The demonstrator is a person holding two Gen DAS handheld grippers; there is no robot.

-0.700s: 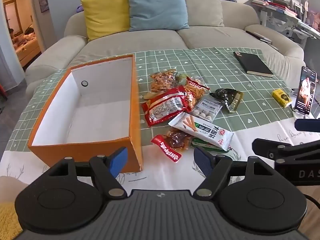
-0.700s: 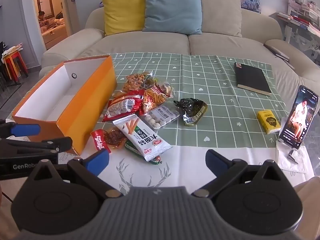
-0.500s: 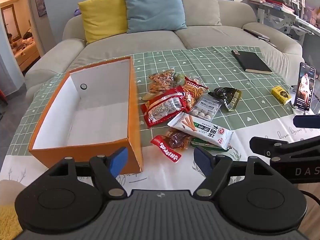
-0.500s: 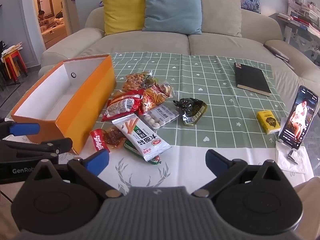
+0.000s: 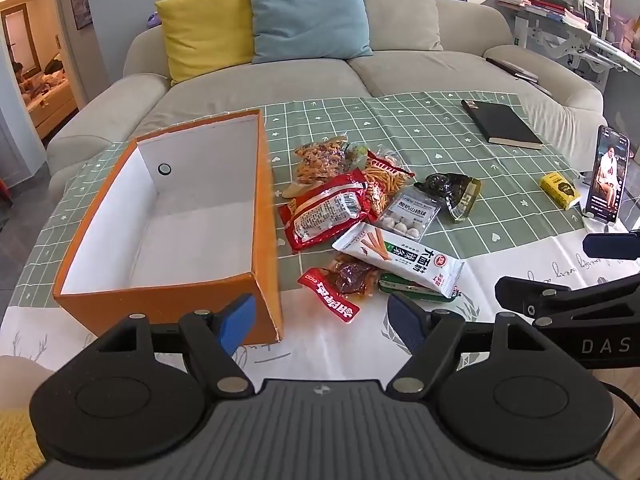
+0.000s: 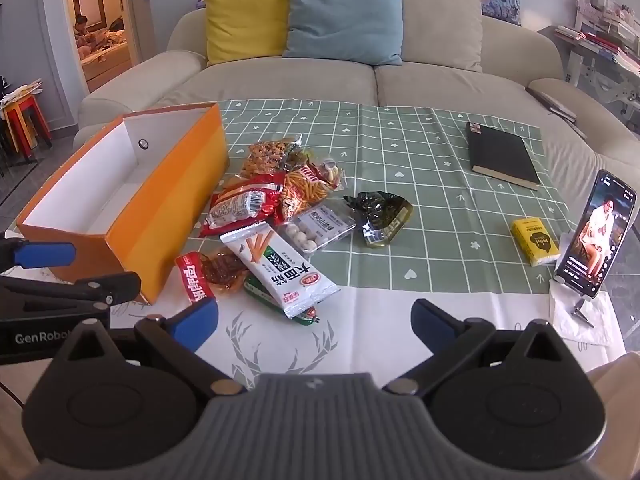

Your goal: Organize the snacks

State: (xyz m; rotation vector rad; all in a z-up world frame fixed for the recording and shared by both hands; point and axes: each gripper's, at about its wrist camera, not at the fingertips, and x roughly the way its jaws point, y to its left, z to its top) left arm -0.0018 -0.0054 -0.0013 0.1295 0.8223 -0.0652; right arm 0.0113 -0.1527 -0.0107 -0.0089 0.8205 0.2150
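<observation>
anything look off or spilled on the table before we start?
Nothing spilled or torn that shows. The snack packets lie in a loose overlapping heap beside the orange box, which is empty. The dark green packet sits apart from the heap, crumpled. Both the left gripper and right gripper are open, holding nothing.

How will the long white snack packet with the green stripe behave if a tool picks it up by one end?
The long white packet looks like thin film, so it will probably sag rather than stay stiff. It seems light for its size. It lies on top of the green packet and the red pouch, so lifting it may drag or shift them. Its glossy surface could slip.
</observation>
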